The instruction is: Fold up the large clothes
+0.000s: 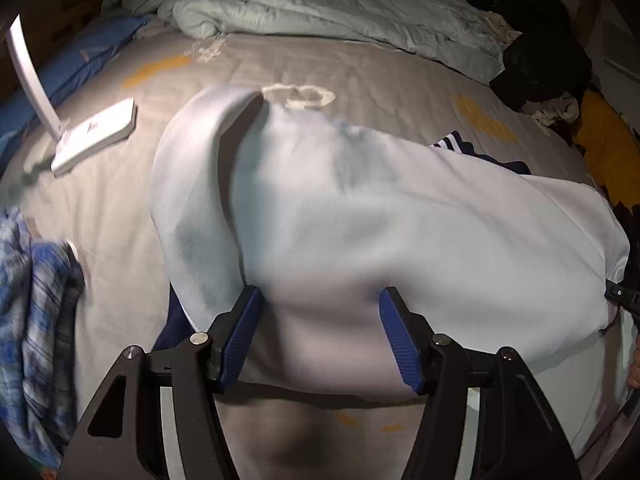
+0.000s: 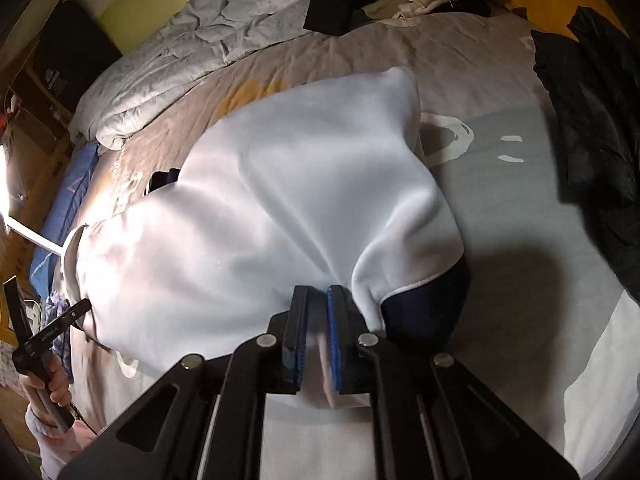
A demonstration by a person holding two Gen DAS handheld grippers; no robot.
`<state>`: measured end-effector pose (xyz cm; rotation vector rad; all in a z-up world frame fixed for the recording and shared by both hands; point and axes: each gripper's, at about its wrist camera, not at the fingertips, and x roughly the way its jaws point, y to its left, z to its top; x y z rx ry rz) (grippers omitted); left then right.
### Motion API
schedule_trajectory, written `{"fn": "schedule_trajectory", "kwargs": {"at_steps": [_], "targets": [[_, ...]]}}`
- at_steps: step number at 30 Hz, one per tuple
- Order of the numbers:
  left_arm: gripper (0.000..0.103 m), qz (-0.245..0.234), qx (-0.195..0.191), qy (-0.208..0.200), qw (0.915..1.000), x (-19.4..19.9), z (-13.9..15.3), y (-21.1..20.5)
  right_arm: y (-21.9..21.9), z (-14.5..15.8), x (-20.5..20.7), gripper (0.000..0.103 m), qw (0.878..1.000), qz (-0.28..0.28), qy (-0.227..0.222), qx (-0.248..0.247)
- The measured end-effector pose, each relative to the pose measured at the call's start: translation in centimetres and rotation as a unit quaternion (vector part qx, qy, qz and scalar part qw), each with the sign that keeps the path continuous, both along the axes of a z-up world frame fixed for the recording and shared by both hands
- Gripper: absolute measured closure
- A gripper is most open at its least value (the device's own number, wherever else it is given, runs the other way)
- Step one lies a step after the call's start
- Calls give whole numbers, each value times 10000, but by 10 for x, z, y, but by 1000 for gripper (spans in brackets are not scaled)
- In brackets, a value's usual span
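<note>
On the bed (image 1: 360,64), near its middle: one large white garment (image 1: 360,208), dark navy inside, lifted at its near hem and draped forward over the grey printed sheet.

Landmark: the garment.

- Left tongs (image 1: 320,340): at the garment's near edge, left end. Jaws stand wide; white cloth lies blurred between the blue pads (image 1: 240,336), but the pads do not visibly press it. Judged not gripping.
- Right tongs (image 2: 316,336): at the garment's near edge, right end. Jaws narrow, pinching a bunch of white cloth beside the spot where the navy lining shows.
- Hand (image 2: 52,380): seen left of the garment in the right view, wrapped round the handle of the left tool.
- White desk lamp (image 1: 92,136): left of the garment, on the sheet.
- Plaid cloth (image 1: 36,312): further left, at the bed's edge.
- Crumpled pale quilt (image 1: 320,4): beyond the garment.
- Dark clothes (image 2: 592,128): right of the garment.

Step in hand, judged: taking hold of the near hem at both corners to carry it over for a fold; only the right corner is secured.

Next move calls for: the left tongs closing on the hem, then both lifting level, so the edge travels straight.

Pose: both tools angled steeply down toward the hem, side by side.
</note>
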<state>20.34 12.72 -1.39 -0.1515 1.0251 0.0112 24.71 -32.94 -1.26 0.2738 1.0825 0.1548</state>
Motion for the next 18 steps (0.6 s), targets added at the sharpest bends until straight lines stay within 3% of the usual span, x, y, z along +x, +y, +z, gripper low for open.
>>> {"fn": "schedule_trajectory", "kwargs": {"at_steps": [7,10,12,15,18], "targets": [[43,-114,302,-82,9994,2,-1,-6,13,8,-9,94,9982,19,-271,-537],[44,-169,62,-245,9995,-7,11,-2,21,20,-21,85,9956,-37,-445,-824],[44,-222,-54,-614,9978,-17,30,-1,32,39,-34,68,9920,16,-775,-999],[44,-162,103,-1307,9912,-36,62,-4,47,63,-53,64,9856,1,-1253,-1132],[44,-245,51,-1754,9842,-53,83,-7,62,76,-66,53,9800,83,-1544,-1254]]}}
